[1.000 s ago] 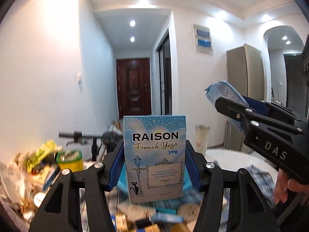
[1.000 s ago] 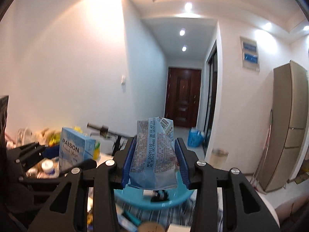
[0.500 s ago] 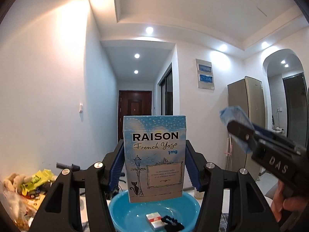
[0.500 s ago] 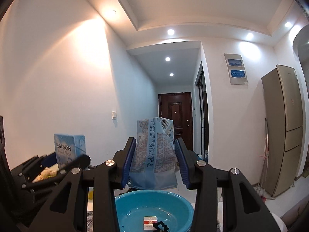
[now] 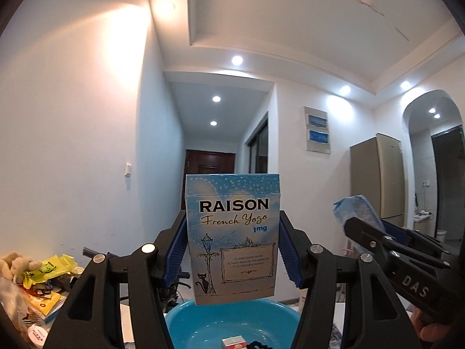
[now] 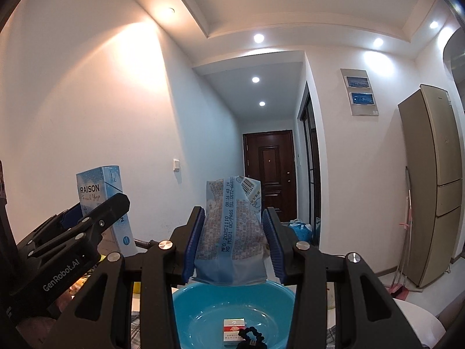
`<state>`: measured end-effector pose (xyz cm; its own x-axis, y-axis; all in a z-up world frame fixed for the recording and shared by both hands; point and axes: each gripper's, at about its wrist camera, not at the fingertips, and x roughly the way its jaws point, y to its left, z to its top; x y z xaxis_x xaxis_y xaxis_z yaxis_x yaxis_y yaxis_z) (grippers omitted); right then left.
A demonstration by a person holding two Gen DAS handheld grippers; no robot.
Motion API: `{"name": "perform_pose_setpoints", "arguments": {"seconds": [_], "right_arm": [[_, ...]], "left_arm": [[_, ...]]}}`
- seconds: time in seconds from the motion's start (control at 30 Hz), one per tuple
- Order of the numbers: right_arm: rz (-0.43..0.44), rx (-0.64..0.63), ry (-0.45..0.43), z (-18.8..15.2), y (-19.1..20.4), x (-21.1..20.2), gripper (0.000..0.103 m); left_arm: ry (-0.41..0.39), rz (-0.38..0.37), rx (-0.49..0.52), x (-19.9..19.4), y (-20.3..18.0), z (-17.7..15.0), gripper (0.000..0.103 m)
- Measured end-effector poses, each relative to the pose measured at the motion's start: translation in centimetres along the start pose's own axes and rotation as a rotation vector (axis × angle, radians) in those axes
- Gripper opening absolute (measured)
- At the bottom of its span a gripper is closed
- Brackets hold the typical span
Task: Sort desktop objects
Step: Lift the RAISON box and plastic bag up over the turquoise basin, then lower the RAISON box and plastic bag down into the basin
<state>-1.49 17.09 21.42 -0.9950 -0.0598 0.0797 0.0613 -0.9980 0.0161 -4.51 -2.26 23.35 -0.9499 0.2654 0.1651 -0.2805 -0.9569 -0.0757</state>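
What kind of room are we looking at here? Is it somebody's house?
Most likely a lived-in apartment: a tall fridge by the wall, a dark wooden front door at the end of a hallway, and a blue basin on a cluttered table.

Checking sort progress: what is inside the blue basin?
The blue basin holds a red-and-white box and a black beaded item; its near part is out of view.

A pale blue carton (image 5: 232,238) speckled with white dots carries black lettering and a black cat drawing. The packet (image 6: 232,229) is light blue with dark blue print. Below, a turquoise basin (image 6: 203,305) holds a red-and-white box (image 6: 233,329) and black beads (image 6: 251,334).
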Motion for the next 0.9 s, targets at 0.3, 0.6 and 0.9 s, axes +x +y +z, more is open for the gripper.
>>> {"name": "perform_pose_setpoints", "arguments": {"seconds": [0.3, 0.6, 0.9], "right_arm": [[-0.046, -0.056, -0.071, 0.0, 0.2, -1.0, 0.040], [-0.073, -0.025, -0.086, 0.4, -0.7, -2.3, 0.040], [-0.069, -0.010, -0.098, 1.0, -1.3, -2.6, 0.041]], "left_arm": [[-0.020, 0.005, 0.013, -1.1, -0.2, 0.6, 0.060], [0.054, 0.000, 0.035, -1.4, -0.9, 0.3, 0.060], [0.031, 0.002, 0.043, -1.6, -1.2, 0.6, 0.060]]}}
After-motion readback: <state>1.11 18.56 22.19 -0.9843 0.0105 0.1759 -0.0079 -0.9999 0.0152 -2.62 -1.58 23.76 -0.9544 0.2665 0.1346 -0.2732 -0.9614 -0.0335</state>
